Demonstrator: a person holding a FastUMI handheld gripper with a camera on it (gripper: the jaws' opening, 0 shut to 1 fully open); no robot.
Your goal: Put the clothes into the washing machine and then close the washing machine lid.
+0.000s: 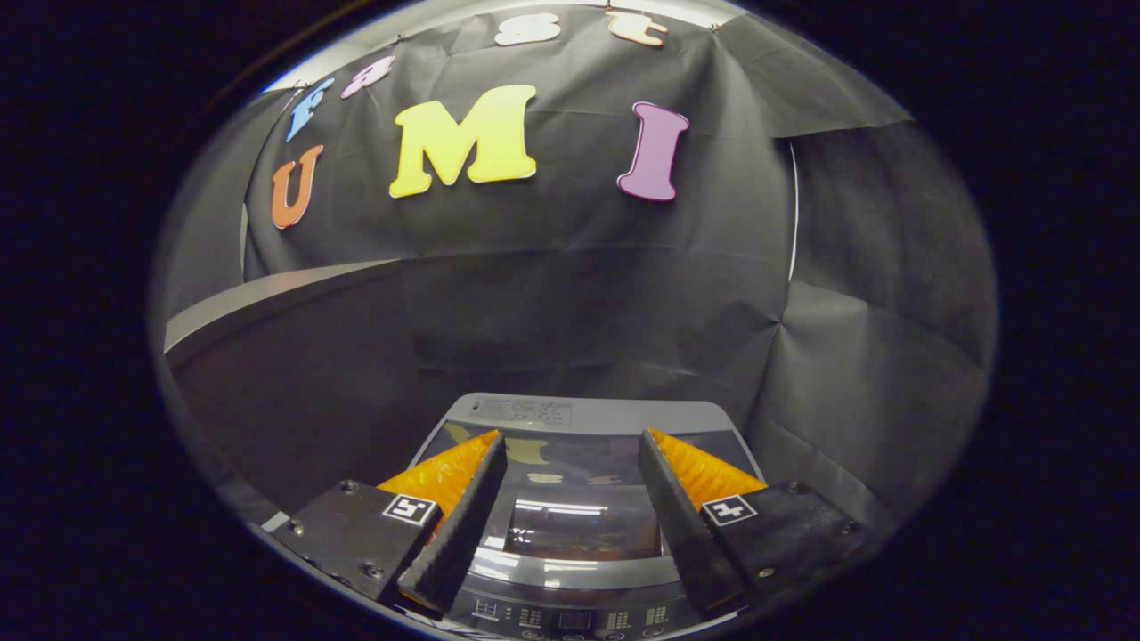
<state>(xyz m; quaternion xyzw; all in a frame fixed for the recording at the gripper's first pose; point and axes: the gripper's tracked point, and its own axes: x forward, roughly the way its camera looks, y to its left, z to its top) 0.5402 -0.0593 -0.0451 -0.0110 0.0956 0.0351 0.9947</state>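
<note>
Black cloth walls close in the booth on three sides, with a grey ledge crossing the left of the frame. At lower centre sits the washing machine, its glass lid down flat and control panel nearest the camera. The gripper hovers above the lid, fingers spread apart and holding nothing, with open space beyond.

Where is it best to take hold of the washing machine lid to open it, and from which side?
Probably its front edge, the strip above the control panel, approached from the front. The lid lies flat and shut; the gripper hangs open above it.
</note>
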